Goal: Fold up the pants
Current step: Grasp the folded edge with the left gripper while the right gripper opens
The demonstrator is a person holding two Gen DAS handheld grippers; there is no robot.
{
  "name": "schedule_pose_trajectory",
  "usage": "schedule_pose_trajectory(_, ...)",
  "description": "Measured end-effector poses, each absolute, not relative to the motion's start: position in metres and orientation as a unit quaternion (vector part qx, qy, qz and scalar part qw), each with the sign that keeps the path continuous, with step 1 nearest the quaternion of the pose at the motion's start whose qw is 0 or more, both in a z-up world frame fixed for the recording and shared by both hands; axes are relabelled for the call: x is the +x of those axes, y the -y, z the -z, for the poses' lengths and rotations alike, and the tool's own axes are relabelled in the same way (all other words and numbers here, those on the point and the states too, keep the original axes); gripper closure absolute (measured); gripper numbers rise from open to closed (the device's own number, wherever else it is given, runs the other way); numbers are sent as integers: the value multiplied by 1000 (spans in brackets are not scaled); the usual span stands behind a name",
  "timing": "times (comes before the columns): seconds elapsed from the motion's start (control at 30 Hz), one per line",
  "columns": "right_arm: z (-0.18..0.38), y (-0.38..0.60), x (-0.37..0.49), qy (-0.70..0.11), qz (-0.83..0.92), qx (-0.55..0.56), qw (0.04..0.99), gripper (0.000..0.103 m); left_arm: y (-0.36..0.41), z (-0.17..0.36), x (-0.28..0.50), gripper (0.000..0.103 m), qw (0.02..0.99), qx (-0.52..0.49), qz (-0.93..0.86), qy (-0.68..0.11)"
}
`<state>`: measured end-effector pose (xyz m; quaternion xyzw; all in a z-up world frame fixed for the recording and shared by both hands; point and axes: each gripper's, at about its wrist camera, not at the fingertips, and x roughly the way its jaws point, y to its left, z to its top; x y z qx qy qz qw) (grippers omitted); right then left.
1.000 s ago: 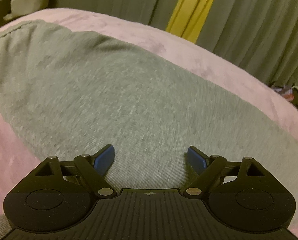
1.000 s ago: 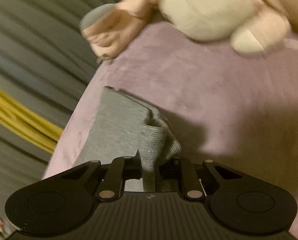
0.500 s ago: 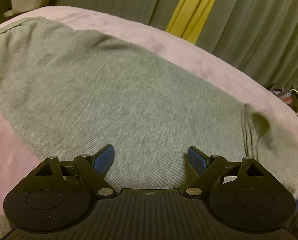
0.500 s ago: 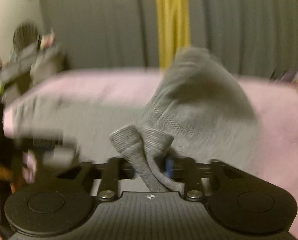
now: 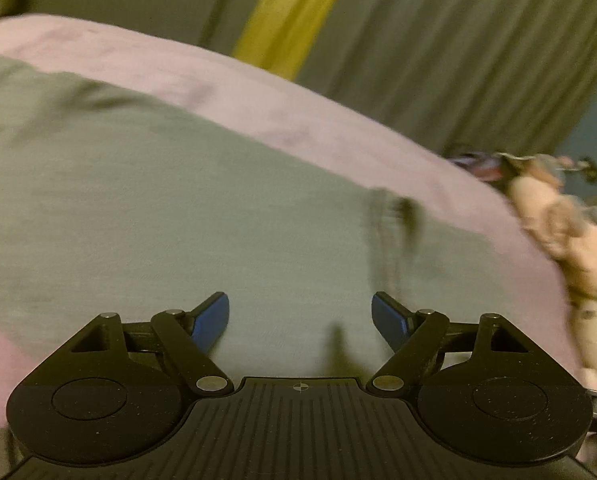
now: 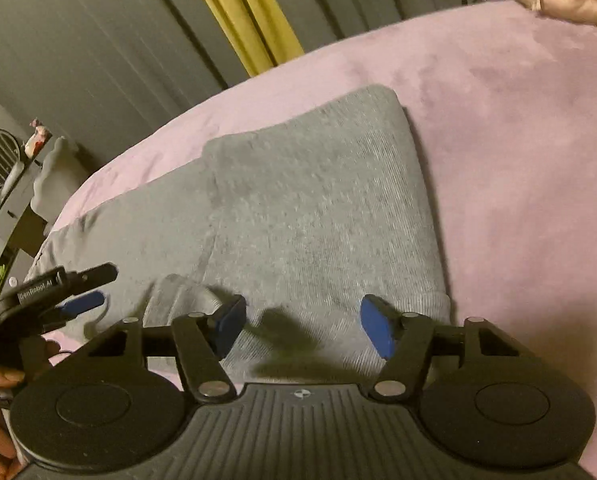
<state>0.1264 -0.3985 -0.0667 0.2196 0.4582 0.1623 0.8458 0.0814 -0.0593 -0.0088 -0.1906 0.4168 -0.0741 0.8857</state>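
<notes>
**Grey pants folded over on the bed, both grippers free**

The pants (image 6: 318,216) lie flat on the bed (image 6: 518,140), one end doubled back over the rest, the folded edge toward the bed's far edge; the right gripper (image 6: 302,326) hovers over the near ribbed cuff, fingers spread, holding nothing; the left gripper (image 5: 300,320) hangs above the grey cloth (image 5: 158,220), fingers (image 5: 210,320) likewise spread and empty; a pink plush toy (image 5: 570,248) sits at the bed's right edge; grey curtains (image 6: 78,40) hang behind.
</notes>
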Motion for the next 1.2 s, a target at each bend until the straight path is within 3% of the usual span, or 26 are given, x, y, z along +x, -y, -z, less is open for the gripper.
schedule_pose_trajectory(0.1, 62, 408, 125, -452, -157, 242, 844, 21, 79, 11, 98, 24, 862, -203, 120, -448)
schedule_pose_trajectory(0.13, 61, 411, 124, -450, -154, 244, 845, 20, 85, 15, 105, 32, 851, -205, 130, -465)
schedule_pose_trajectory(0.17, 59, 414, 123, -446, -151, 245, 848, 17, 91, 20, 113, 46, 837, -209, 139, -486)
schedule_pose_trajectory(0.23, 57, 426, 117, -437, -146, 246, 852, 15, 101, 34, 128, 58, 805, -225, 159, -525)
schedule_pose_trajectory(0.47, 79, 469, 110, -405, -125, 404, 811, 11, 113, 64, 152, 56, 766, -324, 157, -532)
schedule_pose_trajectory(0.6, 89, 457, 124, -430, -128, 385, 806, 11, 109, 79, 160, 62, 741, -393, 139, -527)
schedule_pose_trajectory(0.63, 91, 454, 126, -437, -129, 376, 807, 10, 109, 80, 162, 77, 740, -394, 136, -528)
schedule_pose_trajectory(0.67, 91, 450, 127, -441, -127, 364, 811, 10, 112, 81, 162, 85, 743, -383, 131, -533)
schedule_pose_trajectory(0.97, 86, 454, 121, -410, -163, 384, 811, 8, 84, 46, 150, 88, 777, -403, 132, -465)
schedule_pose_trajectory(1.2, 81, 443, 121, -411, -185, 351, 821, 8, 35, 16, 135, 84, 854, -270, 33, -444)
